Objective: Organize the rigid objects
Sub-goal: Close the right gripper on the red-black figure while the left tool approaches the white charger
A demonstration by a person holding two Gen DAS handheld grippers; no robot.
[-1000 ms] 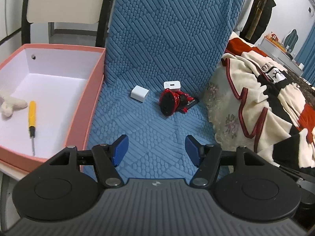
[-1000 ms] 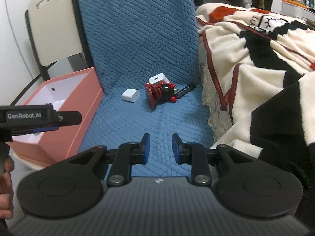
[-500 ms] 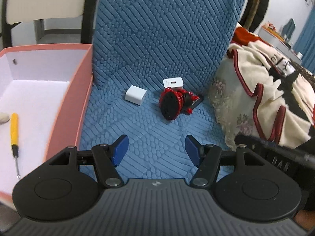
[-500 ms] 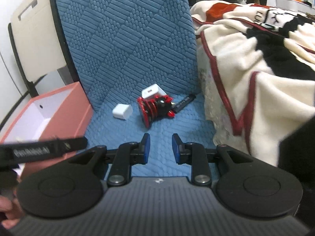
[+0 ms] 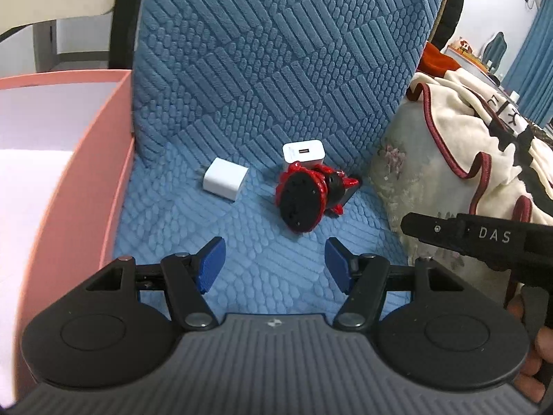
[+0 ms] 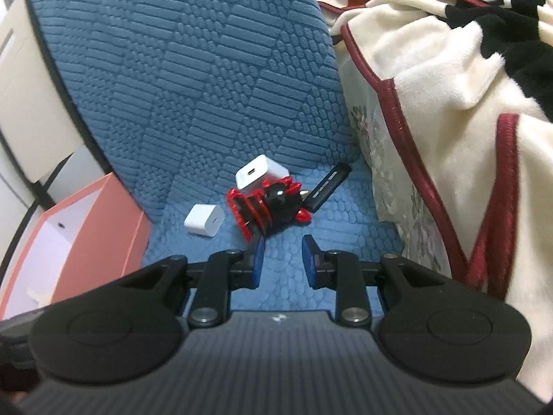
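Blanket (image 6: 432,110) beside chargers (box (image 5: 86,186) opposite)

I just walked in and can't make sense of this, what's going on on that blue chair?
A person holds a gripper in each hand, both aimed at small items on the blue cushion. The left gripper and right gripper have open jaws holding nothing. Ahead lie a red-and-black gadget, two white chargers and a black stick. A pink box stands alongside.
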